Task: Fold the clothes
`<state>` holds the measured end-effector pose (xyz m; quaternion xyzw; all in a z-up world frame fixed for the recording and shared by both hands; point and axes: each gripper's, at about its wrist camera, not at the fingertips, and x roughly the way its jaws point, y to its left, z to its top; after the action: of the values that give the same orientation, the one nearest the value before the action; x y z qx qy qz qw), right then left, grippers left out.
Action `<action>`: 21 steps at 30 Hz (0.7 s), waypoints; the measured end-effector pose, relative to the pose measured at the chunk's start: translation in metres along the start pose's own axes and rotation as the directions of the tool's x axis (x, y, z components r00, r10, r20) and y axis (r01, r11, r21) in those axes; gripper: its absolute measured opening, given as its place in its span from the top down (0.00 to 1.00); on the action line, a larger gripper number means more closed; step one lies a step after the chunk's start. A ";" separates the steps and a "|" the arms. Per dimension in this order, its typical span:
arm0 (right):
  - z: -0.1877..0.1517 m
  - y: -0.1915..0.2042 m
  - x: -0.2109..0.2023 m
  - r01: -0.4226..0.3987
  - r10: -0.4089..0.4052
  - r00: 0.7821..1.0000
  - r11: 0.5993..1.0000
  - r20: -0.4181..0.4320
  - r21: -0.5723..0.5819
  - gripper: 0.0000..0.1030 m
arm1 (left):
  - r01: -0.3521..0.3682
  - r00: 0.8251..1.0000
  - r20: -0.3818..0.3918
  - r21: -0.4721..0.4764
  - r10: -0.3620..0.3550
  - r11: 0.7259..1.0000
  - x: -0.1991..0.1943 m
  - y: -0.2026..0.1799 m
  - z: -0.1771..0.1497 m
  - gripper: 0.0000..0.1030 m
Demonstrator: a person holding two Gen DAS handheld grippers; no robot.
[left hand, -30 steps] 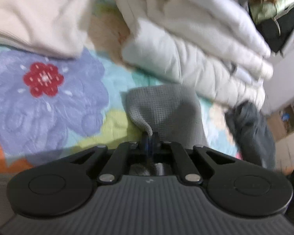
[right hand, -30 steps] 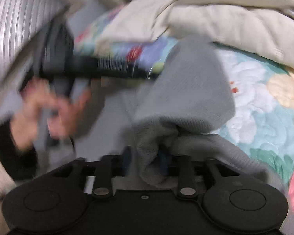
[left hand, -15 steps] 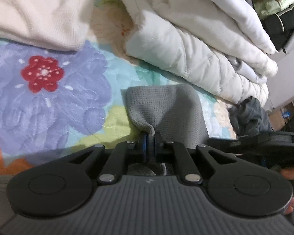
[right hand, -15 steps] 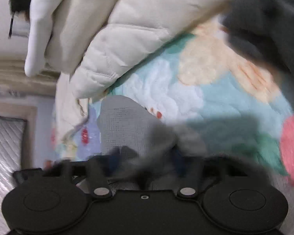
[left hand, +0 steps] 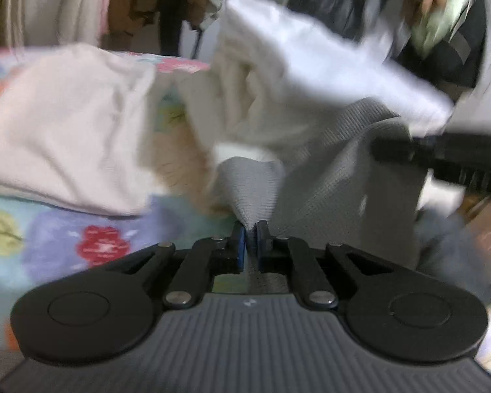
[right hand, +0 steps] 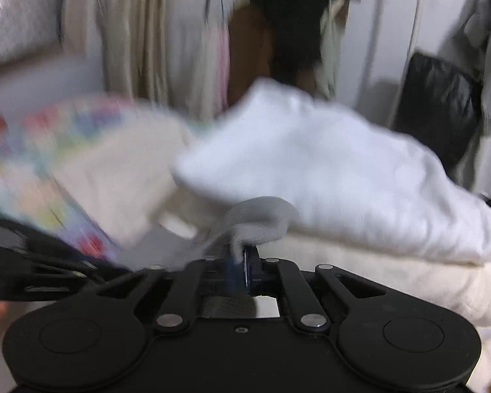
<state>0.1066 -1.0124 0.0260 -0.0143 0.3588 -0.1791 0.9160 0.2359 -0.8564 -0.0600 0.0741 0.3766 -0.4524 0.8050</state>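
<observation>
Floral quilt in lilac, teal and red covers the bed under both of your grippers, and both views are smeared with motion blur.

Closest to you in the left wrist view, your left gripper has its blue-padded fingers pinched almost together on a peak of the grey knit garment. From that pinched point the ribbed fabric rises in a small tent, then spreads up and to the right in a broad panel. Your right gripper shows there as a dark bar across the garment's upper right edge.

In the right wrist view, your right gripper is likewise closed tight on a bunched fold of the same grey garment, which curls up just above the pads. Your left gripper appears as a dark blur at the lower left, over the quilt.

Just beyond the grey cloth, a folded cream garment lies on the quilt to the left. To the right sits a heap of white bedding, its top layer hanging over the grey panel's far edge; in the right view this white mass fills the middle.

Farthest back hang pale curtains, some hanging clothes and a dark bag.
</observation>
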 end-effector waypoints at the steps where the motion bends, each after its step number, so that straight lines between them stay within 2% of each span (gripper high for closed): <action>1: -0.001 -0.003 -0.005 0.030 -0.030 1.000 0.999 0.007 0.031 0.69 | -0.020 1.000 -0.023 0.012 0.020 1.000 0.000 0.000 -0.007 0.87; 2: -0.002 -0.006 -0.010 0.055 -0.056 0.998 0.996 0.017 0.067 0.52 | -0.014 0.999 -0.037 0.005 0.014 1.000 -0.002 0.004 -0.013 0.85; 3: -0.004 -0.011 -0.018 0.047 -0.052 0.998 0.991 0.041 0.122 0.42 | 0.002 0.999 -0.047 -0.019 -0.003 1.000 -0.007 0.009 -0.020 0.80; 4: -0.009 -0.013 -0.025 0.023 -0.030 0.999 0.986 0.041 0.163 0.41 | 0.018 0.998 -0.057 -0.047 -0.021 0.999 -0.013 0.014 -0.027 0.72; 5: -0.014 -0.016 -0.032 -0.001 -0.008 0.999 0.979 0.043 0.204 0.41 | 0.025 0.997 -0.065 -0.066 -0.029 0.998 -0.019 0.019 -0.033 0.70; 8: -0.043 -0.028 -0.058 -0.057 0.051 0.998 0.943 0.029 0.328 0.41 | 0.016 0.995 -0.097 -0.076 -0.024 0.997 -0.036 0.023 -0.050 0.69; 10: -0.073 -0.037 -0.077 -0.105 0.110 0.994 0.911 0.013 0.400 0.41 | 0.049 0.992 -0.110 -0.080 -0.058 0.996 -0.048 0.012 -0.062 0.69; 15: -0.156 -0.041 -0.127 -0.115 0.163 0.985 0.864 -0.056 0.490 0.41 | 0.145 0.978 -0.139 -0.090 -0.156 0.985 -0.081 -0.022 -0.089 0.69; 18: -0.202 -0.041 -0.165 -0.046 0.096 0.992 0.878 -0.082 0.477 0.41 | 0.211 0.961 -0.163 -0.081 -0.222 0.974 -0.092 -0.050 -0.100 0.66; 21: -0.244 -0.045 -0.195 0.017 0.040 0.993 0.882 -0.109 0.472 0.41 | 0.245 0.954 -0.172 -0.025 -0.245 0.969 -0.095 -0.090 -0.103 0.61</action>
<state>-0.2014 -0.9635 -0.0211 0.2215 0.3569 -0.2560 0.8706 0.0808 -0.7973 -0.0490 0.0646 0.4522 -0.5398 0.7071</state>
